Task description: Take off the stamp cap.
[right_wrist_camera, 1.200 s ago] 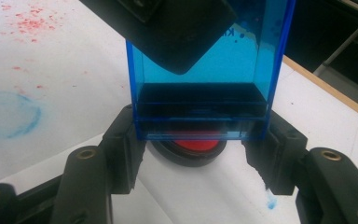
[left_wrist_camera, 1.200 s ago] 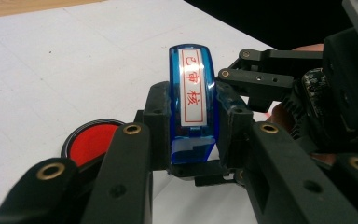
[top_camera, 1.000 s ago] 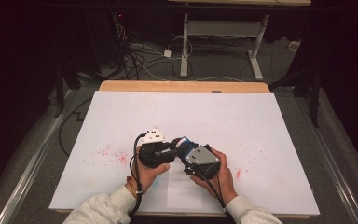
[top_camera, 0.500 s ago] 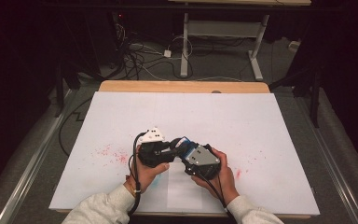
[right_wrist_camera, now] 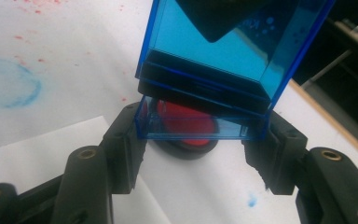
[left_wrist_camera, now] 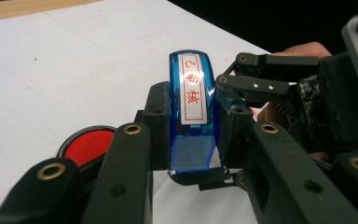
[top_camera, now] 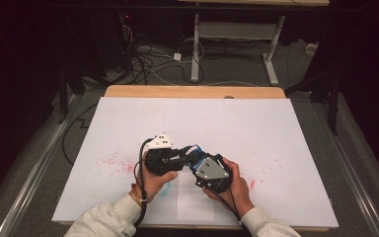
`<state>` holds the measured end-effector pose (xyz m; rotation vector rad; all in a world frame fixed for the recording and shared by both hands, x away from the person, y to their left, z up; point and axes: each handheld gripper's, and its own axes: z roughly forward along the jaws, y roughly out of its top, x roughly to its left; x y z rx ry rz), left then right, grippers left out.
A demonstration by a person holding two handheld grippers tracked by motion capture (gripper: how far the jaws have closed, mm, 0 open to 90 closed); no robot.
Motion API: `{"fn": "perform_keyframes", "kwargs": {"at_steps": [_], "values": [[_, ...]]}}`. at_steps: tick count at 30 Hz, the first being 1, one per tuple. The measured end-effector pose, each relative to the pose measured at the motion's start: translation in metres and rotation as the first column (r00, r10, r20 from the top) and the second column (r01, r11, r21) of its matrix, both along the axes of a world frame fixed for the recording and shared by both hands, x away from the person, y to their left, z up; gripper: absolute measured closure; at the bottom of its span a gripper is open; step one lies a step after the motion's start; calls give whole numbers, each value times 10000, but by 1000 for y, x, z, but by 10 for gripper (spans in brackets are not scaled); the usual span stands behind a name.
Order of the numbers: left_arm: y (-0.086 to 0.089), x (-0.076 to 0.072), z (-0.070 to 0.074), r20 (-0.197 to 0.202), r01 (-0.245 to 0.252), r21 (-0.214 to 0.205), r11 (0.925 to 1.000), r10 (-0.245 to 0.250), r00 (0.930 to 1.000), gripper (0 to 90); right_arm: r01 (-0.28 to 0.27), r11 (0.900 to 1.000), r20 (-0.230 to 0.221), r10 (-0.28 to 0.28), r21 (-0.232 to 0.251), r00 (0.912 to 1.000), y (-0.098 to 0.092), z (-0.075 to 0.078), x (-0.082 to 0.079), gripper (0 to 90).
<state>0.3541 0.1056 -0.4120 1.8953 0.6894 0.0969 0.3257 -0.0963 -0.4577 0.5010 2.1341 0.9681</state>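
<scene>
- In the high view, the left tongs (top_camera: 180,157) and the right tongs (top_camera: 191,159) are meeting over the white sheet (top_camera: 276,128) that is covering the desk (top_camera: 128,91). A blue stamp (top_camera: 193,150) is sitting between them, and red ink specks (top_camera: 116,162) are lying to the left.
- In the left gripper view, the right tongs (left_wrist_camera: 193,130) are pressing on both sides of the blue stamp (left_wrist_camera: 193,88), which is standing upright and showing a white label with red characters. The left tongs (left_wrist_camera: 191,154) are closed as far as they go; what they are gripping, I cannot tell. A round red ink pad (left_wrist_camera: 86,144) is lying on the sheet just beside them.
- In the right gripper view, the right tongs (right_wrist_camera: 200,154) are clamping the clear blue base of the stamp (right_wrist_camera: 214,60), above the red ink pad (right_wrist_camera: 186,123).
</scene>
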Motion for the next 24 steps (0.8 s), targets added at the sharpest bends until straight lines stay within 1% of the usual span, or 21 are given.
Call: {"fn": "perform_keyframes", "kwargs": {"at_steps": [1,2,4,5,6,7,8,9,12,14,18,24], "values": [[2,-1,2,47,16,-171,9999,-16,10000,684,-43,10000,58,43,-15,10000,-1,3,0,413],[3,-1,4,155,88,-189,9998,-86,9998,686,-96,9999,130,96,-38,9999,-2,6,0,413],[4,-4,8,436,-4,-48,10000,7,9991,685,-113,9997,5,113,198,9999,-7,11,1,413],[5,-3,8,445,-4,-61,10000,6,9990,686,-68,9998,-2,68,195,10000,-9,12,1,413],[6,-3,8,442,-45,-50,10000,47,9990,685,-41,10000,16,41,70,10000,-10,12,0,413],[7,-3,8,461,-117,-29,9999,118,9989,686,-70,9998,7,70,166,10000,-14,15,0,412],[8,-3,9,493,-137,10,9999,137,9987,686,-70,9998,7,70,166,10000,-14,15,0,412],[9,-3,9,534,-144,38,9999,142,9985,686,-24,9998,-83,26,185,10000,-16,15,0,412],[11,-3,11,679,-285,173,9994,273,9973,685,176,9997,-174,-173,141,9997,-22,16,0,412],[12,-3,11,867,-376,402,9985,340,9957,685,240,9995,-169,-236,209,9996,-27,18,-1,412],[14,-2,12,1111,-588,629,9963,515,9925,685,448,9980,-331,-433,455,9985,-40,24,-3,412],[19,2,12,1304,-732,937,9929,606,9896,686,750,9942,-460,-716,770,9964,-61,33,-5,411]]}}
